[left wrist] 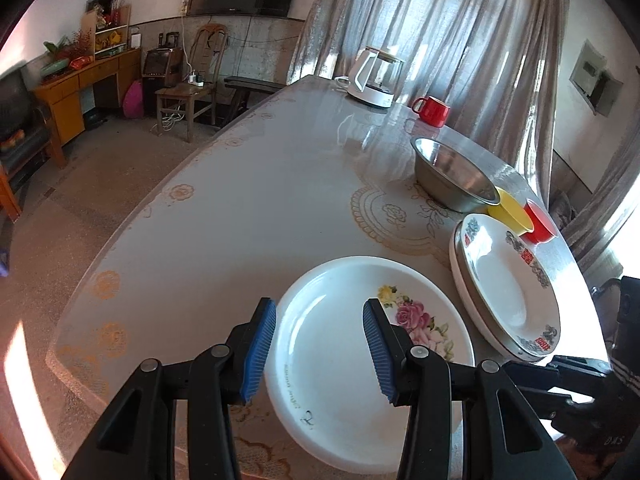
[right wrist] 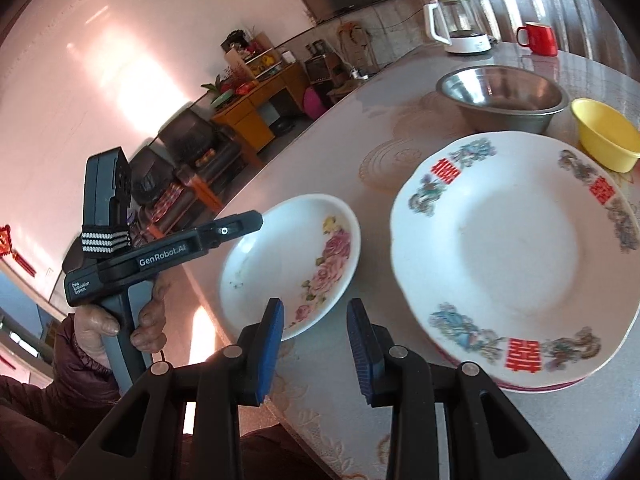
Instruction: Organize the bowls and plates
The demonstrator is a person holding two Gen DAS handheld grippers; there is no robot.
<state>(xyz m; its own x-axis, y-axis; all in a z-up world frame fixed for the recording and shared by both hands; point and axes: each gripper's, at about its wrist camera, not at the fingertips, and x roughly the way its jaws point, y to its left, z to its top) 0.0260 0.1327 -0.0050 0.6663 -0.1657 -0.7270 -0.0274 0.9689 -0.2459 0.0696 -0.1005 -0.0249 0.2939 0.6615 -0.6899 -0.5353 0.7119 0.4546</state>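
A small white plate with pink roses (left wrist: 320, 300) lies near the table's front edge. My left gripper (left wrist: 320, 354) hovers over it, open, its blue pads apart and clear of the plate. To the right sits a stack of larger white plates (left wrist: 504, 284) with red characters on the rim. In the right wrist view my right gripper (right wrist: 316, 354) is open and empty. It hangs over the table edge between the rose plate (right wrist: 288, 264) and the plate stack (right wrist: 516, 256). A hand (right wrist: 148, 320) holds the left gripper (right wrist: 250, 222) over the rose plate's left rim.
Behind the plates stand a steel bowl (left wrist: 456, 176), a yellow bowl (left wrist: 510, 210) and a red bowl (left wrist: 540, 222). A red mug (left wrist: 432, 111) and a white kettle (left wrist: 372, 80) sit at the far end of the table (left wrist: 260, 200). The room floor lies left.
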